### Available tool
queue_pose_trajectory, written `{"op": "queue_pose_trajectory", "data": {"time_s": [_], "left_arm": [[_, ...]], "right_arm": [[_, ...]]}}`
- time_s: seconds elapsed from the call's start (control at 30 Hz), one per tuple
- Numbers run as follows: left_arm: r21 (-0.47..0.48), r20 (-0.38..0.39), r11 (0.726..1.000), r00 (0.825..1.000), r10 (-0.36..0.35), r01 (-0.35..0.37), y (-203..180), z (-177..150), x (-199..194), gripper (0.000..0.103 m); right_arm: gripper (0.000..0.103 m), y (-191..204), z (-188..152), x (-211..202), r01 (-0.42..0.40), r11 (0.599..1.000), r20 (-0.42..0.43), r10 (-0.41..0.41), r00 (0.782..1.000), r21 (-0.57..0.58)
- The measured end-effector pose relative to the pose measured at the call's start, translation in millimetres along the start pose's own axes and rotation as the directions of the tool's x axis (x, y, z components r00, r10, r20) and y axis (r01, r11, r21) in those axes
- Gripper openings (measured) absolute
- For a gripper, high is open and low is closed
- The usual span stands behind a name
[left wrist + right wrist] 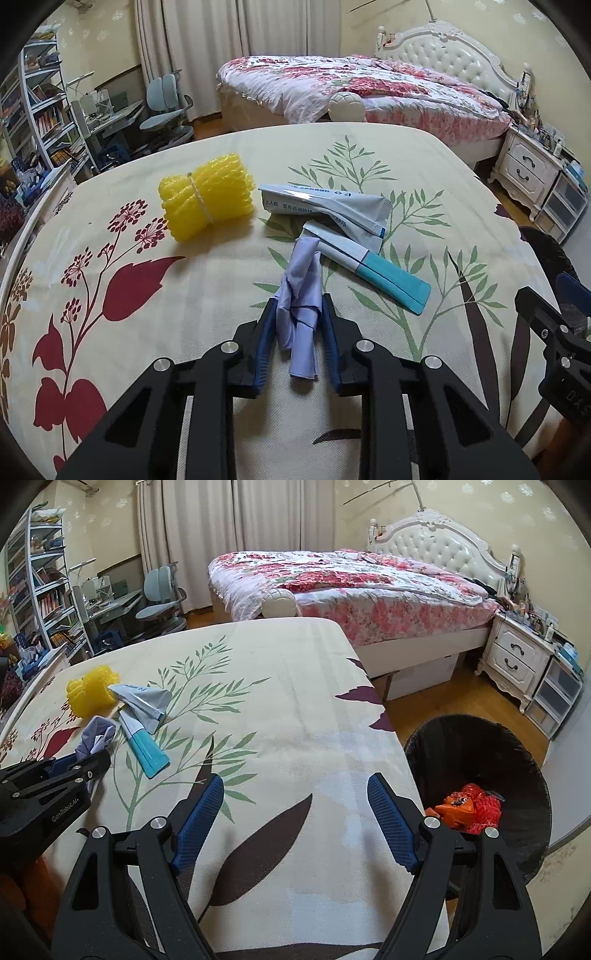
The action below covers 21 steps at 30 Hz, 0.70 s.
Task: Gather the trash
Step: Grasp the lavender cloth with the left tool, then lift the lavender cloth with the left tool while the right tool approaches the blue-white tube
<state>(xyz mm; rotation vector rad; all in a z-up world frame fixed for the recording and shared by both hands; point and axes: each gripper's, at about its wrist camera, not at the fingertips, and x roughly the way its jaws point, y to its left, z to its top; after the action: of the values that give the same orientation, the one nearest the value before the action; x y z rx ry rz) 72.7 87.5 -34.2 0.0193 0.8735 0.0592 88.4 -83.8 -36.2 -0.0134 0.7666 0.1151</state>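
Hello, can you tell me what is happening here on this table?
A person is clearing trash off a table with a gripper in each hand. The left gripper is shut on a crumpled lilac cloth. The right gripper is open and empty, near the table edge beside a black bin that already holds orange trash. A yellow foam net, a grey packet and a white and teal packet still lie on the table.

Foam bundle [207, 197] left of wrappers [325, 210], glove [301, 295] nearer.
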Motion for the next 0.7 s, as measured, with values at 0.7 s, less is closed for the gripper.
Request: {"op": "queue_pose_trajectory", "data": {"time_s": [0.7], "left_arm": [[-0.110,-0.007,0.986,0.992,0.126,-0.126,83,-11,-7,0.026]], "right_arm": [[0.078,52,27,36,-0.013,0.997,-0.067,0.008,0.998,-0.080]]}}
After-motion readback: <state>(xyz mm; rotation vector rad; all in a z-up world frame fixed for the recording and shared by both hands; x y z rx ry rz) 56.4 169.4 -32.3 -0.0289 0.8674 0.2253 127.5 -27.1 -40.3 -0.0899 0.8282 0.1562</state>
